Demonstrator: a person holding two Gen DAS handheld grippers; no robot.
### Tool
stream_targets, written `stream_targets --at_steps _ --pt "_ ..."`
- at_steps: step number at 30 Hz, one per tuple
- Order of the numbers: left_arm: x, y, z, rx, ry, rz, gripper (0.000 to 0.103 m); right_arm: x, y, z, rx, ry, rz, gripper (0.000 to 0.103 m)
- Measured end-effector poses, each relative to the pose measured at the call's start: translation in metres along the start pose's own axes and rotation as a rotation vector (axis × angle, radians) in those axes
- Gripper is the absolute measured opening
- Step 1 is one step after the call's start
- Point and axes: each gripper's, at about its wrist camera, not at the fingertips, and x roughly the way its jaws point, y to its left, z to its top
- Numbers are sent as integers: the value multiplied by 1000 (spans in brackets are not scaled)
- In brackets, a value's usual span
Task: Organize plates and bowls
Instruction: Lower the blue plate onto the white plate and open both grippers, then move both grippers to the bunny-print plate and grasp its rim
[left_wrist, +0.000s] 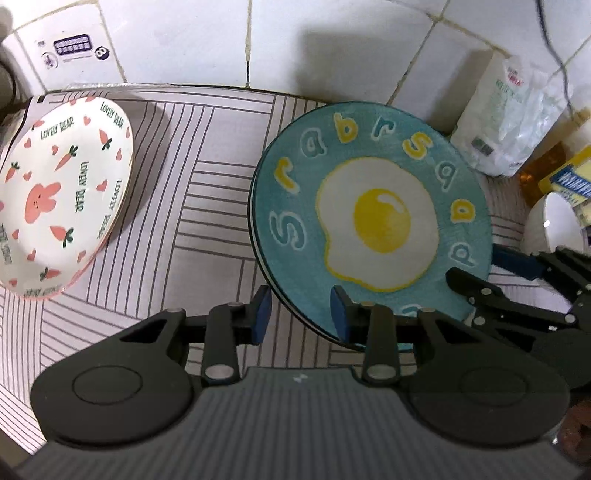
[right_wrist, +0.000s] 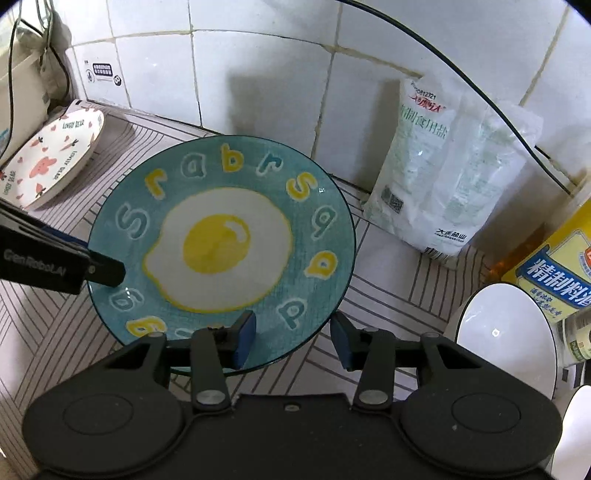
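Between both grippers' open jaws sits the teal egg plate (right_wrist: 221, 240) rim.

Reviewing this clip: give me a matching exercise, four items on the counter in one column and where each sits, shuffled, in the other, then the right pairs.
Items
1. round teal plate with a fried-egg picture
2. white plate with pink rabbit and carrot prints
3. clear plastic bag of white salt
4. plain white bowl

Places
A. leaning on the tiled wall, right of centre
B. far left of the counter
C. centre, between both grippers
D. near right edge, beside a yellow package

Pairs: 1-C, 2-B, 3-A, 4-D
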Motion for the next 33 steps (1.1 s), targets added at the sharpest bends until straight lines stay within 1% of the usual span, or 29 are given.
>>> stream_targets --at_steps 2,5,7,9,11,13,15,16,19,21,23,24,26,28,30,33 --pt "-9 0 -5 -19 -7 10 34 -6 -5 -4 35 -28 11 49" --pt "-25 2 -14 -37 -39 13 34 -25 -8 -11 58 -112 40 49" --pt "-40 5 -20 -60 -67 -9 34 -40 -7 -15 61 -165 61 49" --pt "-58 7 -28 -82 -91 -22 34 -51 -5 -17 68 -198 88 50" --pt "-75 6 -35 -74 -124 -10 34 -57 -4 -22 62 -222 111 50" --pt "-92 8 -42 -56 -156 2 34 -61 0 -28 59 -234 126 50" --pt "-106 9 -49 -37 -190 2 34 -65 1 -31 61 -246 160 50" --pt "-115 8 -54 -13 -214 11 34 -69 4 -32 54 -258 172 50" --pt "-134 9 -62 18 -242 32 36 -78 11 -34 40 -285 211 50" --pt "-145 14 -65 15 -259 38 38 -87 13 -34 42 -315 285 50" --pt "-157 20 -70 12 -282 55 39 -94 14 -31 41 -335 324 50" --pt "-161 23 -72 9 -291 66 41 -98 15 -29 46 -343 342 51" --pt "-170 32 -76 8 -301 92 41 -105 18 -25 51 -351 385 52" --pt "-176 42 -79 14 -307 118 42 -110 27 -22 22 -362 405 54" --pt "-180 55 -81 5 -307 140 43 -115 38 -18 -17 -364 417 60" --pt "-180 83 -82 -29 -297 139 44 -119 53 -10 -48 -365 447 64"
